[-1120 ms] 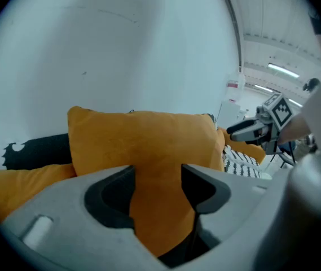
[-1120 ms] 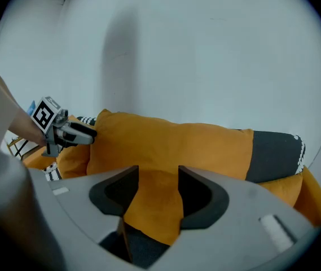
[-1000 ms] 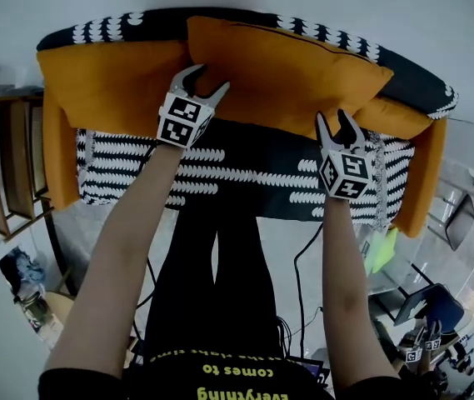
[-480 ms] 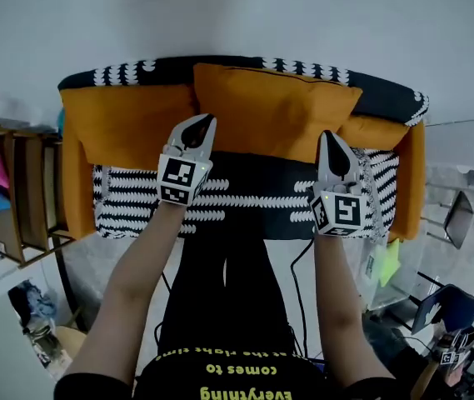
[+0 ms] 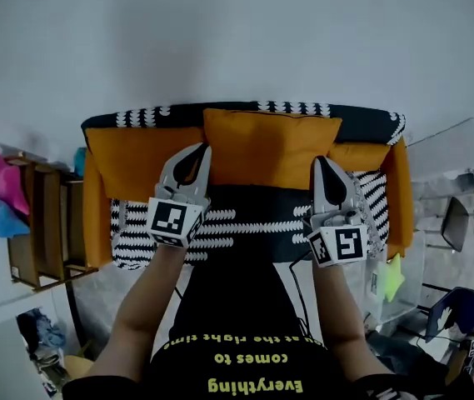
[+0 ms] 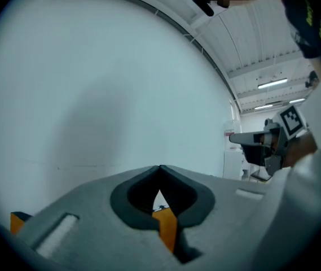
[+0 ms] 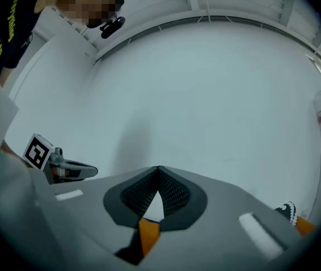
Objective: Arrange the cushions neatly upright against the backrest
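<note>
A sofa with a black-and-white wave pattern (image 5: 245, 223) stands against a white wall. Three orange cushions lean upright on its backrest: a wide left cushion (image 5: 137, 150), a centre cushion (image 5: 271, 144) and a smaller right cushion (image 5: 360, 155) partly behind it. My left gripper (image 5: 203, 147) is shut and empty, its tips in front of the gap between the left and centre cushions. Also shut and empty, my right gripper (image 5: 321, 161) sits by the centre cushion's lower right corner. Both gripper views look over shut jaws at the wall, left gripper (image 6: 160, 167), right gripper (image 7: 159, 168).
Orange arm pads hang at the sofa's left end (image 5: 93, 215) and right end (image 5: 401, 198). A wooden rack (image 5: 43, 223) with pink and blue items (image 5: 2, 197) stands left of the sofa. A chair (image 5: 457, 217) and floor clutter lie to the right.
Both grippers went from open at the centre cushion's lower edge to shut and drew back from it. The head view pulled away, so the sofa looks smaller.
</note>
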### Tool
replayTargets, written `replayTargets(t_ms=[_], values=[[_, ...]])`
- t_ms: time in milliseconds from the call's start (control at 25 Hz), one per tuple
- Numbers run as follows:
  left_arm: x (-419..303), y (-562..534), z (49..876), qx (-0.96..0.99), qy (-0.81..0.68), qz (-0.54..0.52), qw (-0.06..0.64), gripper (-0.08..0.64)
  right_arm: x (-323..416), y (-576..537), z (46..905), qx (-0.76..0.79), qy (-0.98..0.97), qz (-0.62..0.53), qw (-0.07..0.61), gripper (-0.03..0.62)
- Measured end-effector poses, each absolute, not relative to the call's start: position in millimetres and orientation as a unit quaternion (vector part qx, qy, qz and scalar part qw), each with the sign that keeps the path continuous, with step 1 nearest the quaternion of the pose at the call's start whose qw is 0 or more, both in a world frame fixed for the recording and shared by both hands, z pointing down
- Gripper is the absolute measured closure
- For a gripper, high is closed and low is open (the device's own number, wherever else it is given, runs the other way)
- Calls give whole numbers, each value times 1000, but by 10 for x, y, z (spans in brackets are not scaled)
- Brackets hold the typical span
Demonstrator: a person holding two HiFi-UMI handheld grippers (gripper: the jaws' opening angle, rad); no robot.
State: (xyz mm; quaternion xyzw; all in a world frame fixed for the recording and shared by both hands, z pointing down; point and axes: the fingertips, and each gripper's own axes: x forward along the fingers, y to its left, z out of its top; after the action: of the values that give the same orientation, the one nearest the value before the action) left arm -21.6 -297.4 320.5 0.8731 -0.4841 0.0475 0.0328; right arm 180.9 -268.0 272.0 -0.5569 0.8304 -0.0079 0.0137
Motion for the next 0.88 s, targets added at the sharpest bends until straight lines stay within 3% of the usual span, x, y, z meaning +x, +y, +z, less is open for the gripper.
replayTargets(t_ms=[400, 880], values=[[-286, -2639, 2704, 869, -493, 41, 9, 561, 1582, -2475, 2214, -542, 840, -4, 16, 581], [-355, -2641, 2576, 870, -492, 23, 3, 561, 1570, -2400, 2210, -561, 827, -14, 15, 581]])
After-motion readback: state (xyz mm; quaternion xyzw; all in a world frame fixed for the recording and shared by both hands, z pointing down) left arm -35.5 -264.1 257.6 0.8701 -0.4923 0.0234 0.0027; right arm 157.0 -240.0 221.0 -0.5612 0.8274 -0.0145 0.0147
